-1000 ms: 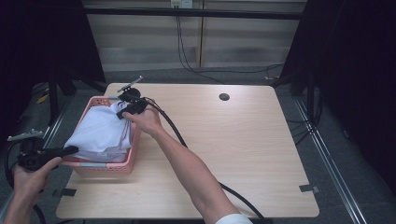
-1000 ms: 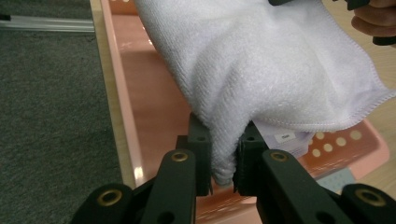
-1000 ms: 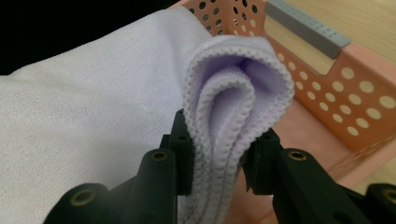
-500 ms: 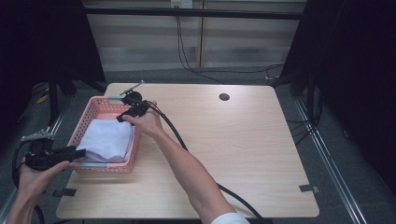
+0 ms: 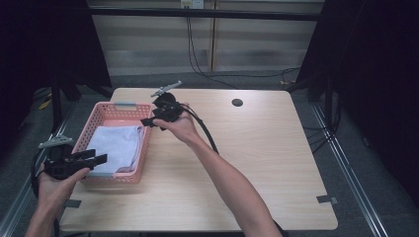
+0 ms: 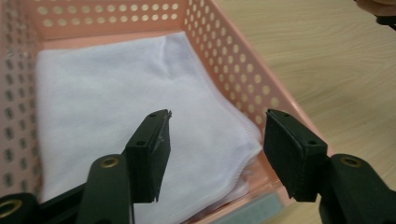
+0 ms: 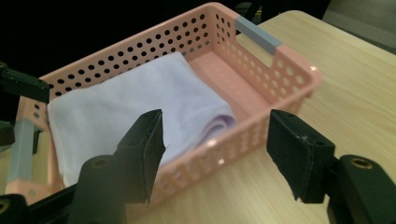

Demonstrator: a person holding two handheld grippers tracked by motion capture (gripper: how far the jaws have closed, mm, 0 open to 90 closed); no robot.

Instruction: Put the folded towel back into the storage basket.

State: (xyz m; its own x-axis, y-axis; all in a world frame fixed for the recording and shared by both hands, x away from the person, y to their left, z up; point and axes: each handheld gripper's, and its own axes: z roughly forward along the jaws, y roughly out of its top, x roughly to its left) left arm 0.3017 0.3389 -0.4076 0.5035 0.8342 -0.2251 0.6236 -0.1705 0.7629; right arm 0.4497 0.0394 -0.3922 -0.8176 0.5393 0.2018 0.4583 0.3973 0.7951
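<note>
Both grippers have let go of the folded white towel (image 5: pixel 116 147) and drawn back, jaws just opened. It now lies flat in the pink perforated basket (image 5: pixel 95 117). The left gripper (image 6: pixel 215 140) hovers empty over its near end; the right gripper (image 7: pixel 217 144) gapes beside the basket wall.

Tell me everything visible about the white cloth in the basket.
The cloth is white, soft and towel-like, with a stitched hem along its edges. It is folded into a flat, layered rectangle and lies on the floor of the pink perforated basket, filling the end nearer the person and leaving bare floor at the far end. Neither gripper touches it.
</note>
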